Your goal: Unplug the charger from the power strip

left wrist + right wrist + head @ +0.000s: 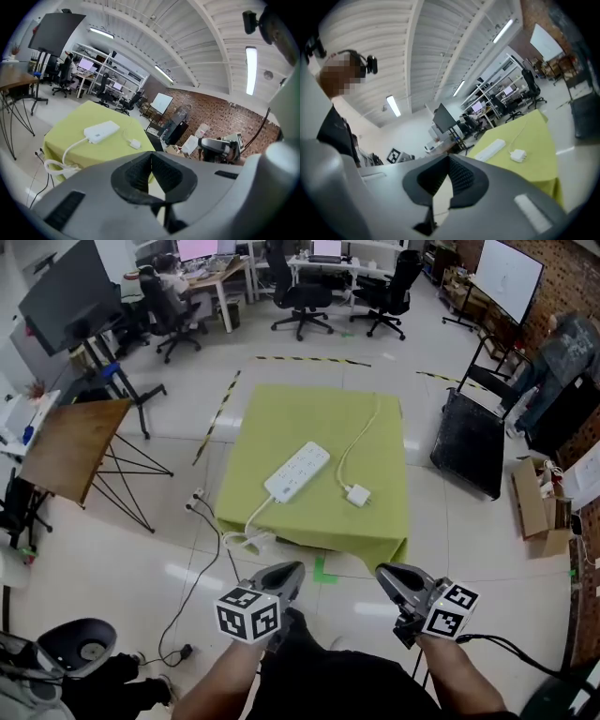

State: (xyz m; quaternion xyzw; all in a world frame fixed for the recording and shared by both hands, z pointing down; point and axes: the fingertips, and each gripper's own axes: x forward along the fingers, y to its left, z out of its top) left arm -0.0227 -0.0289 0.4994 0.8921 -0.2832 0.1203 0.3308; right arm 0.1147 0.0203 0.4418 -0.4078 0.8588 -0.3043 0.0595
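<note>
Closest in, the left gripper (289, 573) and right gripper (388, 576) hang side by side before the person's body, each with its jaws pressed together and empty, and floor with a green tape mark (324, 570) separates them from the desk (281, 413). On its yellow-green cloth, well ahead of both jaws, the white power strip (298, 472) lies slantwise, and the charger (357, 494) lies just right of it, unplugged, its cable (361, 442) running to the far edge. A wooden folding table (75, 446) stands left, a black stand (469, 442) right, office chairs (300, 292) beyond.
</note>
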